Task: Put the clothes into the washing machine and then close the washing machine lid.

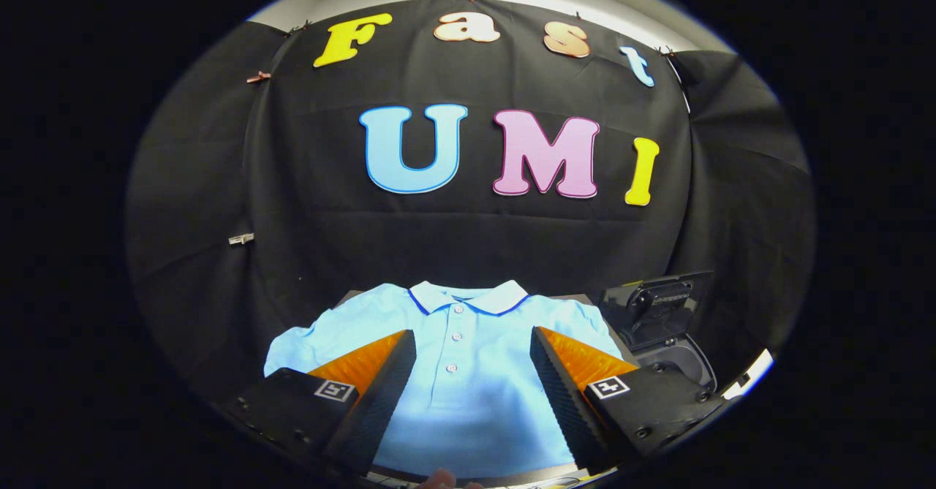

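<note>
A: Gripper (473, 372) status?

B: Wide open, holding nothing. Fingers (380, 394) hover over the light-blue polo shirt (468, 401), one either side of the button placket.

A: Shirt where?

B: Flat on the counter (351, 297), collar away from gripper. Washing machine (669, 343) beyond right finger, lid up.

A: Progress?

B: Looks like nothing done yet. Grab, load, close lid all left.

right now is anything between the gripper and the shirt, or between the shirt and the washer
Nothing visible blocks either path. The gripper is open, its fingers spread over the light blue polo shirt, which lies flat just ahead. The washing machine sits beside the shirt's sleeve with its lid raised, so the opening looks reachable.
</note>
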{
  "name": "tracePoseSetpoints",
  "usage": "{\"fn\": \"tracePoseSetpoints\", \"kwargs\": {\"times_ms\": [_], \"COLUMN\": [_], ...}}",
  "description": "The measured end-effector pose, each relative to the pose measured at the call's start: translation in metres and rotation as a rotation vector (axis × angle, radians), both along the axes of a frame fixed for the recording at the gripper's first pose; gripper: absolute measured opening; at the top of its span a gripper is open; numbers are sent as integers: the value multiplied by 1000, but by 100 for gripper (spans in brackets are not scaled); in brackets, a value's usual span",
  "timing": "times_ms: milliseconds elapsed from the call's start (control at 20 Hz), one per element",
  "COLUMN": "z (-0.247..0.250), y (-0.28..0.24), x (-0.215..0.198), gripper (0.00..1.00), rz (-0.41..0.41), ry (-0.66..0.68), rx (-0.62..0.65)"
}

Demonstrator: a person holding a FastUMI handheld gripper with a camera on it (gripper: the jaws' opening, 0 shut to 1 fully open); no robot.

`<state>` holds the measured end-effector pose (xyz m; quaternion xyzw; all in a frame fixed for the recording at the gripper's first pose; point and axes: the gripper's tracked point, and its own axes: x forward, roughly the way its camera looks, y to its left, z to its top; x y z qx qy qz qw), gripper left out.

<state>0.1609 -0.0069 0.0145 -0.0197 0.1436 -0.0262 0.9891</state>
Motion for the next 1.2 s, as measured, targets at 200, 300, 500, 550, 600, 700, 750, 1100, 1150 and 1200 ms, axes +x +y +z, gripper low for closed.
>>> {"fn": "tracePoseSetpoints", "kwargs": {"times_ms": [200, 300, 500, 550, 600, 700, 750, 1100, 1150, 1200], "z": [-32, -47, -72, -74, -75, -81, -80, -89, -89, -88], "y": [-2, -4, 0, 4, 3, 1, 1, -1, -2, -1], "x": [33, 44, 58, 62, 62, 64, 65, 68, 69, 68], "gripper": [99, 99, 99, 98, 99, 99, 99, 99, 99, 95], "rz": [-11, -23, -15, -13, -16, -34, -31, -87, -103, -120], "ry": [173, 265, 415, 433, 456, 505, 521, 728, 747, 756], "rx": [-28, -46, 25, 62, 86, 84, 64, 61, 64, 72]}}
